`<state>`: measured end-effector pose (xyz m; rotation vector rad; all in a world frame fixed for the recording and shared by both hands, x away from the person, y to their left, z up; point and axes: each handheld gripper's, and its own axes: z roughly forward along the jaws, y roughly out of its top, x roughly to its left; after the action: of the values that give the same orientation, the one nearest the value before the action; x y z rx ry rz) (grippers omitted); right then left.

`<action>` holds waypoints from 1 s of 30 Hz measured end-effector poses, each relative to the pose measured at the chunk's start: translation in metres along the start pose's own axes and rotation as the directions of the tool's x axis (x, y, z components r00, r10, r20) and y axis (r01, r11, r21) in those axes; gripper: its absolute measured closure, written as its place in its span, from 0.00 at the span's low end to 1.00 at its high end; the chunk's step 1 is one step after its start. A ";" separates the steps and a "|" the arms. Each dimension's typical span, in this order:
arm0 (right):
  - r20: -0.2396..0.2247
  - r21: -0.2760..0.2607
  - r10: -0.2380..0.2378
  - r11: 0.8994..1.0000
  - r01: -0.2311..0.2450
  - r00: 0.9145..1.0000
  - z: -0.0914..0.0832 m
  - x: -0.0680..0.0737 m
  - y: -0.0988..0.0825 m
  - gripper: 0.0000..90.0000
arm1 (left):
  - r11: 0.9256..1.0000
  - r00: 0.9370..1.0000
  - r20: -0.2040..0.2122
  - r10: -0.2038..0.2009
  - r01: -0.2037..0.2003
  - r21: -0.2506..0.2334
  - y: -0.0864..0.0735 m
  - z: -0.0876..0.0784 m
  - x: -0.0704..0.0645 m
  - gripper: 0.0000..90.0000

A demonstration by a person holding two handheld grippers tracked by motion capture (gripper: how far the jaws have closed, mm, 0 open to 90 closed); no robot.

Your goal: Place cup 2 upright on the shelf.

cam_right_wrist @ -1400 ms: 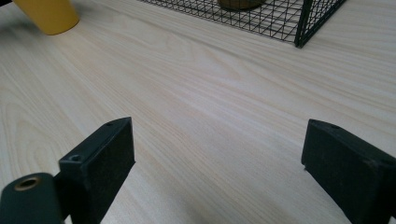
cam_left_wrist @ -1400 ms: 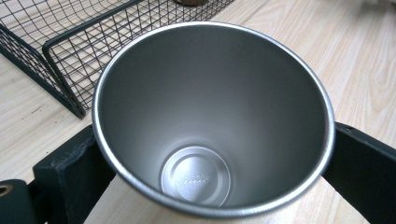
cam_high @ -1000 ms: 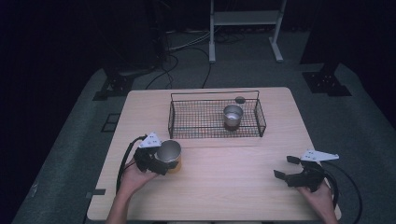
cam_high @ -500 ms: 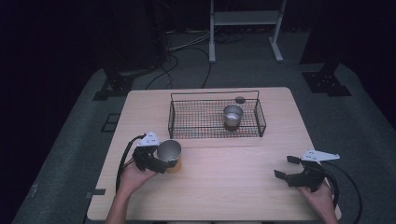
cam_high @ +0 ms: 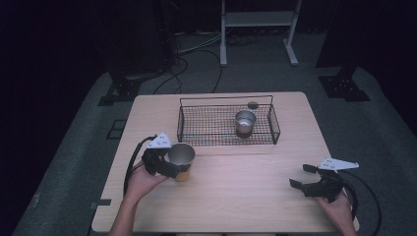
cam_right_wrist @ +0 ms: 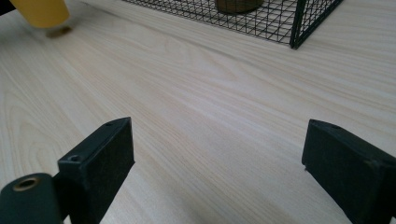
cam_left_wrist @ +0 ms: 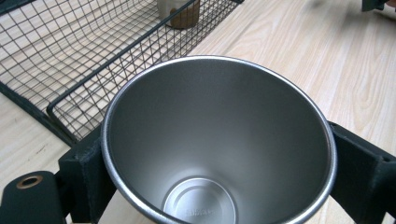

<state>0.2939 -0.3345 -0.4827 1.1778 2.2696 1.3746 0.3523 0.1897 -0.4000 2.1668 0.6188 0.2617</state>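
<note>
The left gripper (cam_high: pixel 169 164), at the lower left of the high view, is clamped on a steel cup (cam_high: pixel 181 155) with a yellow base, its jaws pressed on either side. Compared with a second ago the cup is raised slightly and tipped, so a lift towards the wire basket (cam_high: pixel 273 129) is judged under way. A second cup (cam_high: pixel 245 122) is seen inside the basket. At the lower right, the right gripper (cam_high: pixel 306 177) is held spread and empty over the table (cam_high: pixel 246 196).
</note>
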 end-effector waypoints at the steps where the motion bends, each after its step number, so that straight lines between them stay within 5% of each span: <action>1: 0.000 0.000 0.000 1.000 0.000 1.000 0.000 0.000 0.000 0.09 | 1.000 1.000 0.001 0.001 -0.001 -0.001 0.002 0.000 0.000 0.10; 30: -0.001 -0.008 0.007 1.000 -0.007 1.000 0.001 0.000 0.000 0.09 | 0.997 0.997 0.010 0.077 -0.077 0.019 0.065 -0.006 0.008 0.10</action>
<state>0.2946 -0.3338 -0.4833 1.1848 2.2605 1.3852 0.3789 0.1644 -0.3452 2.2124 0.5357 0.2877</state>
